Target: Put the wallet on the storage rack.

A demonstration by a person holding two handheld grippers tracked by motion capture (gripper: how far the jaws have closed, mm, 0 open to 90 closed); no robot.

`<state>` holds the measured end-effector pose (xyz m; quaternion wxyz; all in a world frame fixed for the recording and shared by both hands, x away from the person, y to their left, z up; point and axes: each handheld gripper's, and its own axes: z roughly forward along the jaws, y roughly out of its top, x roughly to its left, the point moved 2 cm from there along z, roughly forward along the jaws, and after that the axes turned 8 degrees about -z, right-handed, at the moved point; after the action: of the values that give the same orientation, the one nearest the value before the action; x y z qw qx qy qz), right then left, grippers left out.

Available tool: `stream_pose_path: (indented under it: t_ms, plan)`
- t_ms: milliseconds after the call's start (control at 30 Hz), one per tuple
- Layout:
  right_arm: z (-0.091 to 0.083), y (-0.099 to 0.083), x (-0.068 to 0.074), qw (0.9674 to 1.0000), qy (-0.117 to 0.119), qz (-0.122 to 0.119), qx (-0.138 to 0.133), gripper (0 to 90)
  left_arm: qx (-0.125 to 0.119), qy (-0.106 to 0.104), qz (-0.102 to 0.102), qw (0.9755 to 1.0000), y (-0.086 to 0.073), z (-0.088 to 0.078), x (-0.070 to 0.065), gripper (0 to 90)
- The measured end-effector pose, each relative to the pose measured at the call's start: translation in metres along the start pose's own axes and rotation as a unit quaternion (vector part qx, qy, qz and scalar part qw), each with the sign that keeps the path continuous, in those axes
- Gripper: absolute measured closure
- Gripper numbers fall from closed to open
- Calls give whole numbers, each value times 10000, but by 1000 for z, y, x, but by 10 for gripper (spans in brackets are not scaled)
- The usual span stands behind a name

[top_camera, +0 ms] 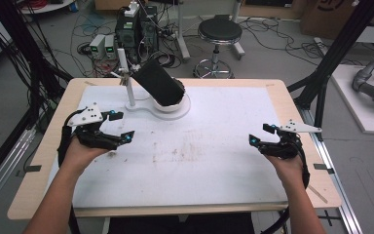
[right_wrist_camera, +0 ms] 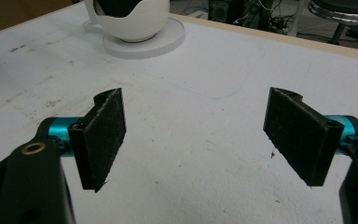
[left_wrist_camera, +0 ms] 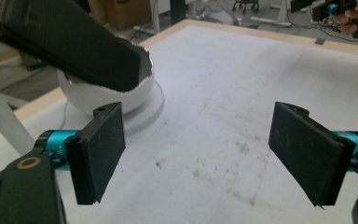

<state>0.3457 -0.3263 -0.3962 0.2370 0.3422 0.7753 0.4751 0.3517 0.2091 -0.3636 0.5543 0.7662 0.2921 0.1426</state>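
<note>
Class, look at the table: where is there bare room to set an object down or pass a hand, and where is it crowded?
Bare room: the white mat between the left gripper and right gripper, both open and holding nothing, and the far right stretch beyond the white bowl. Crowded: the far left, where the bowl on its round base, the tilted black cylinder and the white post cluster.

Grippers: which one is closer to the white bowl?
The left gripper. It sits just below and left of the white bowl at the table's far side; the right gripper is out by the right edge. Both jaws stand open, empty.
</note>
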Motion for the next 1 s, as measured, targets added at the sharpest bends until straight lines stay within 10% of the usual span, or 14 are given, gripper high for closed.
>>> stream_pose_path:
  t_ms: [1000]
  plan:
    - [3,-4,-1,9998,-27,-75,162,212,115,78,-259,9996,-25,3,9,180]
